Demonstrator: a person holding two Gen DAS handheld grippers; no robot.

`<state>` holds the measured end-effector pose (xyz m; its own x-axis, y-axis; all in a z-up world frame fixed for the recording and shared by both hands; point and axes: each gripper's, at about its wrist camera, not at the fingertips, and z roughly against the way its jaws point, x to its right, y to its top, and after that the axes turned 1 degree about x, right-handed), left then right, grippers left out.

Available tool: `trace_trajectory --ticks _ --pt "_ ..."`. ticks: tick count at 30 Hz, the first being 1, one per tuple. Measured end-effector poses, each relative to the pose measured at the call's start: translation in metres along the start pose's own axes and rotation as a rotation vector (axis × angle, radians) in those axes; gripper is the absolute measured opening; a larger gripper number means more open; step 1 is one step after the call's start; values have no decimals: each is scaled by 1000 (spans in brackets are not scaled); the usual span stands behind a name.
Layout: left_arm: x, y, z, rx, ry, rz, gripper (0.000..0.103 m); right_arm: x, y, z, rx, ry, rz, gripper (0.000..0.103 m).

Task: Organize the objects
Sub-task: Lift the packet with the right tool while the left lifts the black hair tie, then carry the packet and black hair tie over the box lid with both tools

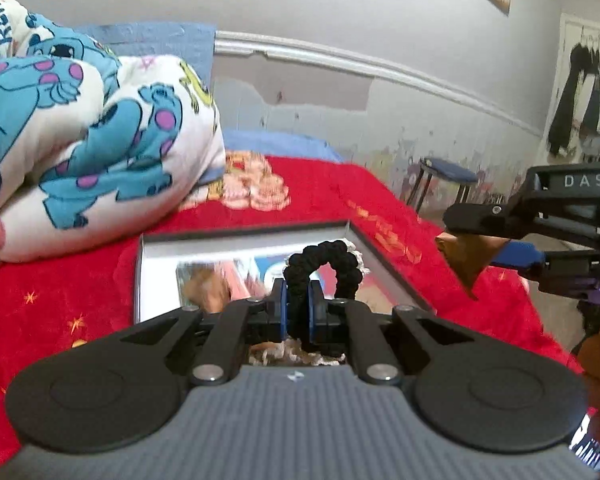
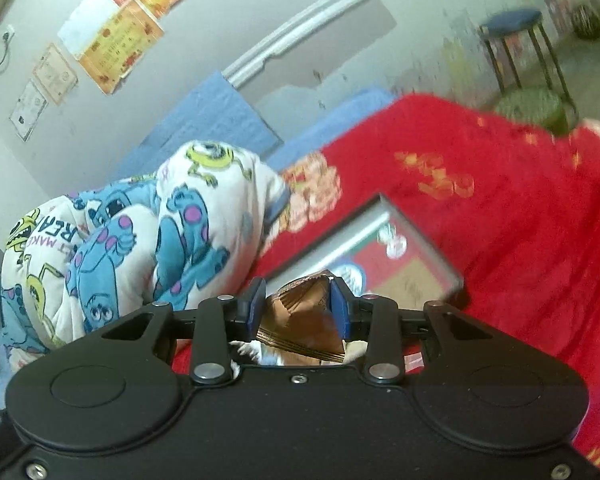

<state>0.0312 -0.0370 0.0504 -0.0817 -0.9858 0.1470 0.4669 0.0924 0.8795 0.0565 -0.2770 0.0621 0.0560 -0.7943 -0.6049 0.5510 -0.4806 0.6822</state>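
The left gripper (image 1: 296,312) fills the lower frame: a grey ribbed body, black round side discs, black link arms with silver screws, blue pads on black fingers. The right gripper (image 2: 298,308) has an all-black body, the same discs and screws, and at right of the left view bears white letters "DAS".

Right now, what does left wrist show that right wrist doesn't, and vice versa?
Only left wrist: the left gripper shut on a black hair tie, the right gripper seen from the side at the right edge, and dark clothes hanging on the far wall.

Only right wrist: orange and white certificates on the wall, and a green stool under the blue one.

Both: the red blanket, the cartoon-print quilt, the framed picture, the blue stool, and the brown packet pinched in the right gripper.
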Motion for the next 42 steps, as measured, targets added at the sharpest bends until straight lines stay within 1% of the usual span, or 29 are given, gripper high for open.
trace_trajectory --ticks 3,5,8,12,16,18,22,25,28,29,31,32,33,35,38,42 --pt "0 14 -2 32 -3 19 12 -4 17 0 24 19 18 34" --pt "-1 24 -6 50 -2 30 12 -6 29 -2 39 14 32 34" --pt "-2 37 -14 57 -3 62 12 -6 45 -9 52 12 33 34" --pt "3 48 -26 73 2 66 12 0 60 -21 52 16 14 34" --pt "9 50 -46 68 -14 122 12 12 64 -36 27 11 3 34" --pt "15 47 -59 62 -29 140 12 20 64 -43 7 11 -2 34" --pt "25 31 -82 31 -47 120 12 36 58 -63 -34 -20 1 34" --pt "29 13 -101 -14 -44 102 12 54 48 -79 -74 -39 -51 34" --pt "31 -4 -118 -74 -43 99 12 68 37 -97 -120 -73 -68 32" --pt "31 -9 -122 -85 -43 94 13 72 34 -102 -135 -88 -70 32" --pt "31 -16 -128 -98 -34 82 13 79 27 -111 -164 -91 -85 32" --pt "30 -20 -131 -100 -29 78 13 80 24 -117 -183 -95 -81 29" --pt "30 -24 -133 -106 -26 79 13 81 21 -123 -195 -108 -66 29" --pt "29 -30 -141 -150 -33 87 13 81 14 -131 -214 -142 -47 29" --pt "33 -36 -142 -169 -47 72 13 83 9 -139 -243 -134 -68 29" --pt "40 -43 -146 -191 -64 59 14 79 5 -142 -251 -167 -27 29"
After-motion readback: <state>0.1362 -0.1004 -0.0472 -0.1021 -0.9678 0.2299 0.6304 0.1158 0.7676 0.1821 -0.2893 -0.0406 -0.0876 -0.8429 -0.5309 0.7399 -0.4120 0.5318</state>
